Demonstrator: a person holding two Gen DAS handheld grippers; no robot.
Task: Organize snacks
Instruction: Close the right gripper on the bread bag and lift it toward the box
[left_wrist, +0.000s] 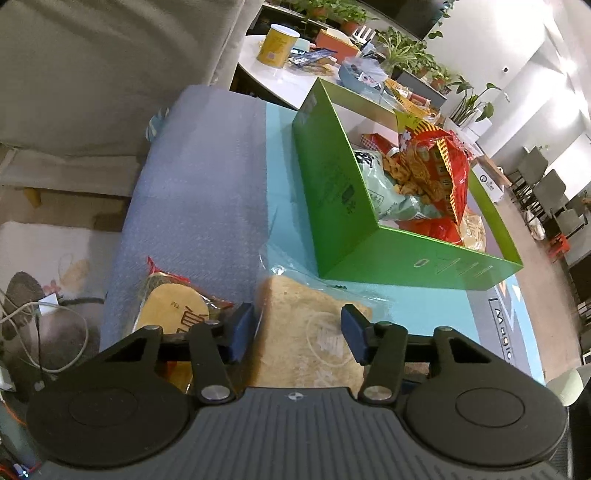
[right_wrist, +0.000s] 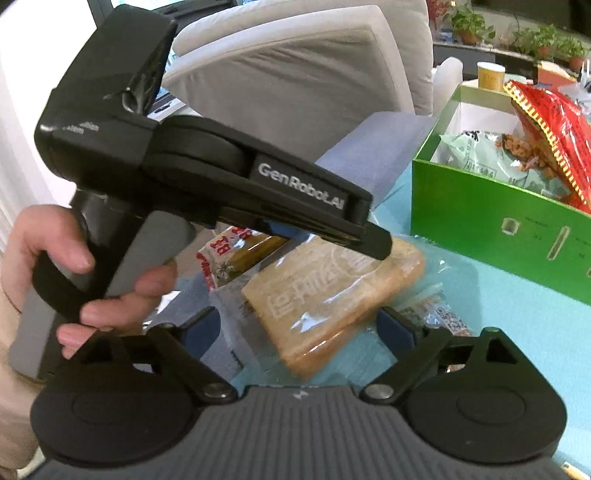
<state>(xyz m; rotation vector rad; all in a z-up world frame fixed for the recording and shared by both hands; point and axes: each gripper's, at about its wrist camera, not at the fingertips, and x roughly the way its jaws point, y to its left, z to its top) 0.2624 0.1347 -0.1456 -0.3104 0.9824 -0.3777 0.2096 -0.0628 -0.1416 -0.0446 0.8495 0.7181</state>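
**Ana:** Since the green box (left_wrist: 343, 192) already holds a red bag of crackers (left_wrist: 439, 166) and a pale green snack bag (left_wrist: 388, 192), with something red and a yellowish pack lower down, would you call the sorting about halfway done?

**Ben:** Roughly, as a guess. Two packs lie outside it on the blue-and-teal mat (left_wrist: 192, 177): the bread pack in clear wrap (left_wrist: 310, 339) just beside the box's near corner, and a round yellow pastry pack with a red edge (left_wrist: 173, 310) to its left, close by or touching it.

**Ana:** Where does the left gripper (left_wrist: 297, 326) stand?

**Ben:** Its blue pads (left_wrist: 243, 328) are apart with the bread pack between them. The left pad is right at the pack's edge, but whether either presses on it cannot be told. The right wrist view shows that gripper (right_wrist: 373, 245) low over the top of the bread (right_wrist: 332, 280).

**Ana:** And the right gripper (right_wrist: 299, 334)?

**Ben:** Also spread wide, holding nothing, its pads either side of the near end of the same pack without closing on it. The person's left hand (right_wrist: 74, 269) grips the other tool's handle.

**Ana:** So what remains?

**Ben:** Judging by this, the bread pack goes in next, then the pastry pack. A crinkly wrapper with print (right_wrist: 443, 314) beside the bread may be a third item; it is too unclear to say
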